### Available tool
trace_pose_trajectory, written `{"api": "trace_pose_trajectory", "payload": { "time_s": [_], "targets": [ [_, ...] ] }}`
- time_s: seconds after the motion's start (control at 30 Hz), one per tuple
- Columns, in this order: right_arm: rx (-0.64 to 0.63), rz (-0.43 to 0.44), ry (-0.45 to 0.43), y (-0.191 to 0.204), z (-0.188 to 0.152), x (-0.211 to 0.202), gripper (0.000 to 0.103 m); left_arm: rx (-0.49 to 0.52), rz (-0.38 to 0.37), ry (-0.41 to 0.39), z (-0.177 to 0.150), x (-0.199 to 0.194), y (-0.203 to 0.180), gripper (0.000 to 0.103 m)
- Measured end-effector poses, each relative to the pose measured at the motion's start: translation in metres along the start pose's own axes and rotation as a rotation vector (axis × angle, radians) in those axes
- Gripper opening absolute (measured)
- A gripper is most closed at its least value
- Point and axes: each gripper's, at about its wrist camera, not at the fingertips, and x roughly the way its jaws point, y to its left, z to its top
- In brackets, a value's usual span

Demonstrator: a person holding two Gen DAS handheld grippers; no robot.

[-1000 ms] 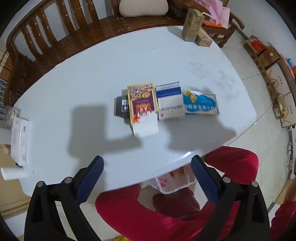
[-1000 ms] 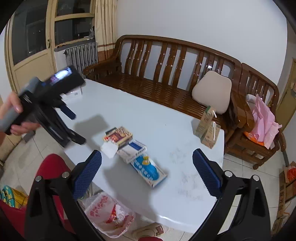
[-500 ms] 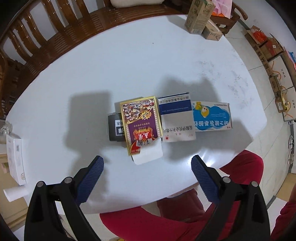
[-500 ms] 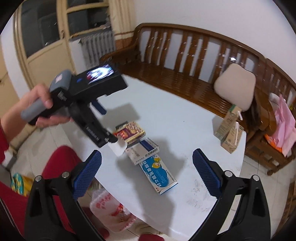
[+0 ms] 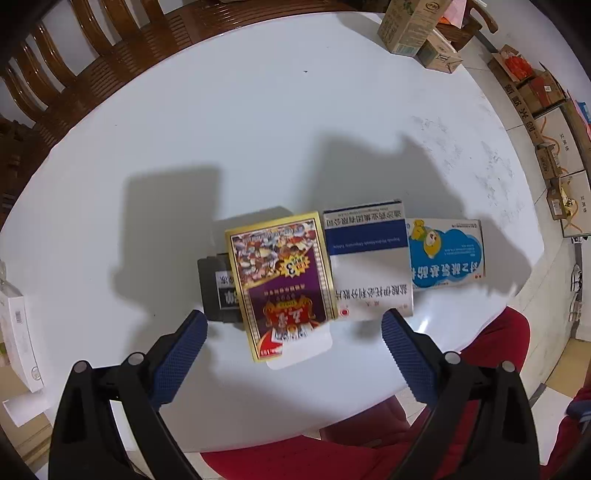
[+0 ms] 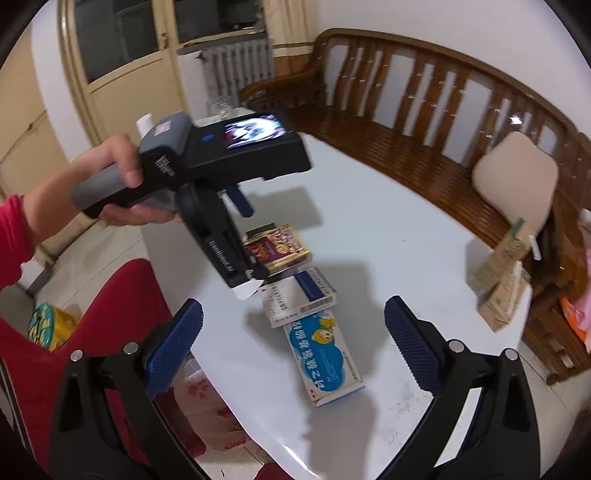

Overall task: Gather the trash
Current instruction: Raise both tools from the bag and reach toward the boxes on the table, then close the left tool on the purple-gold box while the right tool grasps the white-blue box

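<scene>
Several flat boxes lie in a row near the front edge of the white table (image 5: 258,110): a small black box (image 5: 216,291), a gold and purple box (image 5: 280,277) partly over it, a white and blue box (image 5: 369,258), and a blue box with a bear (image 5: 445,254). My left gripper (image 5: 291,328) hovers open just above the gold box's near end, where a white flap (image 5: 299,345) sticks out. The right wrist view shows a hand holding that left gripper (image 6: 249,240) over the gold box (image 6: 277,245). My right gripper (image 6: 293,312) is open and empty, above the blue bear box (image 6: 321,358).
Two drink cartons (image 5: 410,26) stand at the table's far right. A wooden bench (image 6: 406,122) with a cushion (image 6: 517,177) runs behind. A white and red plastic bag (image 6: 207,410) sits below the table edge by the person's red trousers (image 5: 369,443). A white box (image 5: 18,339) lies at the left edge.
My left gripper has come forward and down over the table until the gold box sits between its fingers. The right gripper has also drawn closer. The boxes have not moved.
</scene>
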Motion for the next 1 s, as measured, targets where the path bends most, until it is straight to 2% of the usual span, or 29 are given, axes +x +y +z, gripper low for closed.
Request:
{"api": "trace_pose_trajectory", "payload": {
  "time_s": [0.53, 1.0],
  "targets": [
    [-0.129, 0.128, 0.068, -0.013, -0.011, 0.078, 0.096, 0.030, 0.008, 0.034, 0.006, 0.025, 0.000, 0.093],
    [-0.238, 0.150, 0.113, -0.010, -0.014, 0.131, 0.096, 0.030, -0.016, 0.072, 0.020, 0.040, 0.011, 0.093]
  ]
}}
